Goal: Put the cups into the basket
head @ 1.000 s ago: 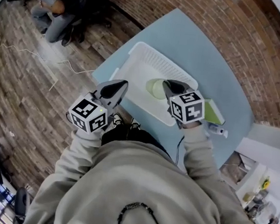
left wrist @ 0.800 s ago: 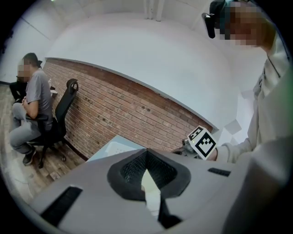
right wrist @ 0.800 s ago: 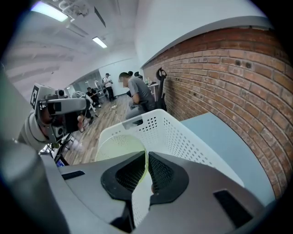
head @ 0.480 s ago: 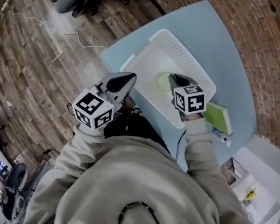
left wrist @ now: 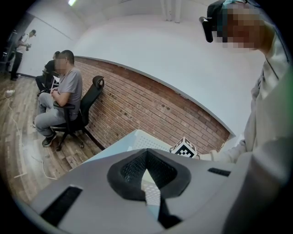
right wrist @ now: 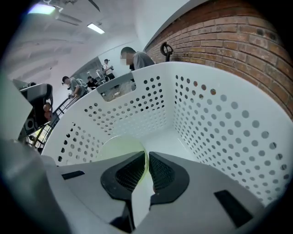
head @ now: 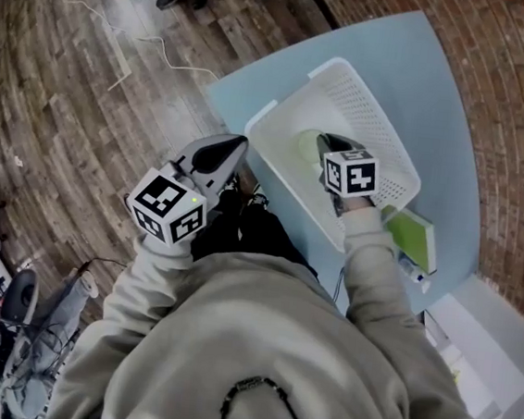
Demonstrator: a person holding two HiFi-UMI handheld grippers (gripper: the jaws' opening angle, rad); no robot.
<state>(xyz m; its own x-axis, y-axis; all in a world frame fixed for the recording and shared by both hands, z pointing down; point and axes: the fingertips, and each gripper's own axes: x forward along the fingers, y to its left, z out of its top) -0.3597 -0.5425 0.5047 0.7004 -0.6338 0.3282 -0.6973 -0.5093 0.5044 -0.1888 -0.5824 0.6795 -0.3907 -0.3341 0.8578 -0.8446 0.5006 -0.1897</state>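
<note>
Right claw clamps green cup inside white basket; left claw closed, empty.

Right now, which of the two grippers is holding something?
The right gripper, inside the basket: its jaws pinch the wall of a pale green cup. The left gripper, outside the basket, is shut on nothing.

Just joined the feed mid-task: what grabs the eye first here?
The right gripper stands out first: it is down inside the white perforated basket, jaws shut on the thin wall of a pale green cup. The left gripper hangs shut and empty just off the near edge of the blue table, above the wooden floor.
</note>
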